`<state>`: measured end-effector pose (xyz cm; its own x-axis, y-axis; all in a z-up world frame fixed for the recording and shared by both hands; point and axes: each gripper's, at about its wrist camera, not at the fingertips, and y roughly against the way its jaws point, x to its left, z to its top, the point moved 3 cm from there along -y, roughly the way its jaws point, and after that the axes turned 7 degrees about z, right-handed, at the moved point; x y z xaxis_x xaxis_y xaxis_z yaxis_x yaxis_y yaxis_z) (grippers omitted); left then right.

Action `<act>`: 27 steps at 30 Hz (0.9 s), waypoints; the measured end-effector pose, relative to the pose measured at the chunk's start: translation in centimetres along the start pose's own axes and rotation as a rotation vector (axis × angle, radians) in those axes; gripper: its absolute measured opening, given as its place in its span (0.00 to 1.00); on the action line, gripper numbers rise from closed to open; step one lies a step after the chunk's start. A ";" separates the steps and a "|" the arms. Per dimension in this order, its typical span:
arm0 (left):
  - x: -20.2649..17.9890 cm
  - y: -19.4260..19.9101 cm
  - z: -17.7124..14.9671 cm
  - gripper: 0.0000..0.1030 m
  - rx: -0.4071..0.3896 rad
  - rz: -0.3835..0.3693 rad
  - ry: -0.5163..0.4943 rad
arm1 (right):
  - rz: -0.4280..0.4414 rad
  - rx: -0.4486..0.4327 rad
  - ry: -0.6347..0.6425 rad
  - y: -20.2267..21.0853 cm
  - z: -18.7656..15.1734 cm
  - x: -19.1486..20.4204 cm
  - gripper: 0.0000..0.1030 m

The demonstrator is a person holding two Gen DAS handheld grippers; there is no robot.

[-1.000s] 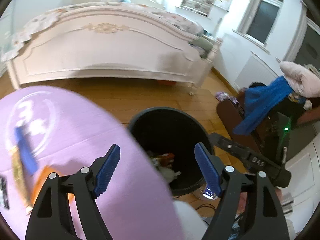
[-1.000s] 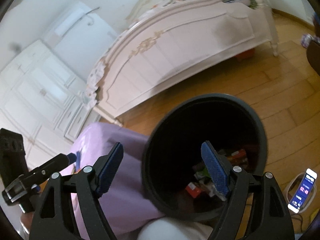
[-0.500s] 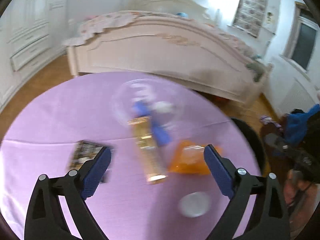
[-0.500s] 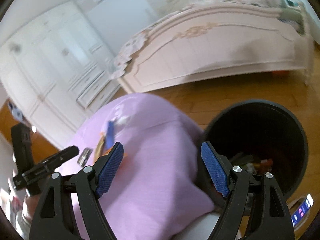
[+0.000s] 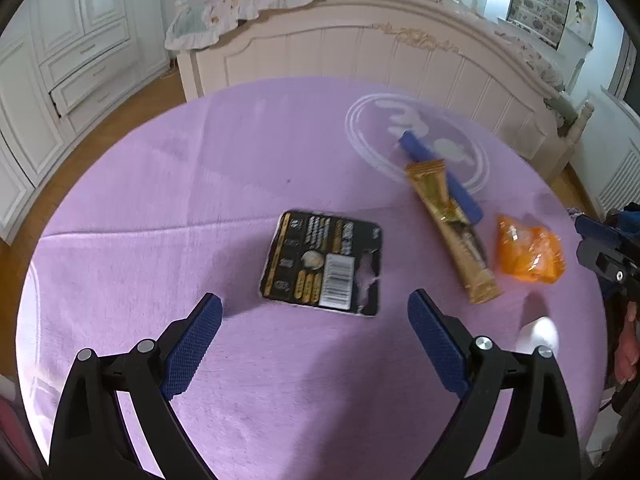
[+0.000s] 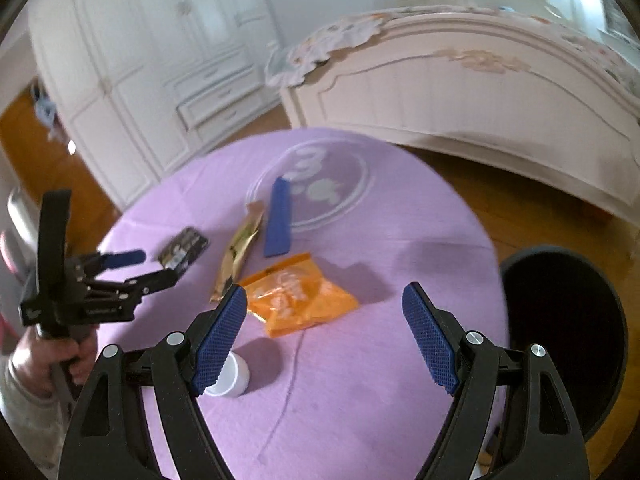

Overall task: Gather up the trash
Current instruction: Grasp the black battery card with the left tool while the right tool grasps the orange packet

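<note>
On the purple round table [image 5: 240, 160] lie a black square packet [image 5: 324, 260], a gold stick wrapper [image 5: 452, 232], a blue strip [image 5: 440, 168], an orange bag [image 5: 528, 250] and a small white cup [image 5: 538, 334]. My left gripper [image 5: 314, 312] hangs open just above the black packet's near edge and holds nothing. My right gripper [image 6: 325, 296] hovers over the orange bag [image 6: 300, 296]; its jaws are opening and nothing is between the pads. The white cup [image 6: 230, 376] stands by its left finger. In the right wrist view the left gripper [image 6: 148, 268] is beside the black packet [image 6: 184, 248].
A black bin [image 6: 560, 320] stands on the wooden floor off the table's right edge. A cream bed [image 5: 380, 52] is behind the table and white wardrobes [image 6: 140, 80] stand to the left. A hand [image 6: 48, 360] holds the left gripper's handle.
Both grippers have swung away from the black bin and over the table, so the trash on it has come into view. The left jaws have spread wider.
</note>
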<state>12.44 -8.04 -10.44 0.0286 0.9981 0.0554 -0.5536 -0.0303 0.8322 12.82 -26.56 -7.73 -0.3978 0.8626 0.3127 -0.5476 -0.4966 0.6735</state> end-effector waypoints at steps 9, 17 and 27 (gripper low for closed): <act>-0.1 -0.6 0.2 0.95 -0.028 0.048 -0.054 | -0.042 0.094 0.120 -3.6 0.3 1.8 0.81; 0.0 -0.8 0.8 0.77 -0.068 0.031 -0.079 | -0.051 0.128 0.151 -4.8 0.4 1.9 0.62; 0.2 0.1 0.5 0.52 -0.094 -0.014 -0.060 | 0.004 0.086 0.101 -3.5 0.3 1.7 0.47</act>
<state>12.84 -7.86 -10.05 0.0855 0.9932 0.0795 -0.6287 -0.0081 0.7776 14.25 -23.33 -9.39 -0.4748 0.8441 0.2492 -0.4819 -0.4862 0.7289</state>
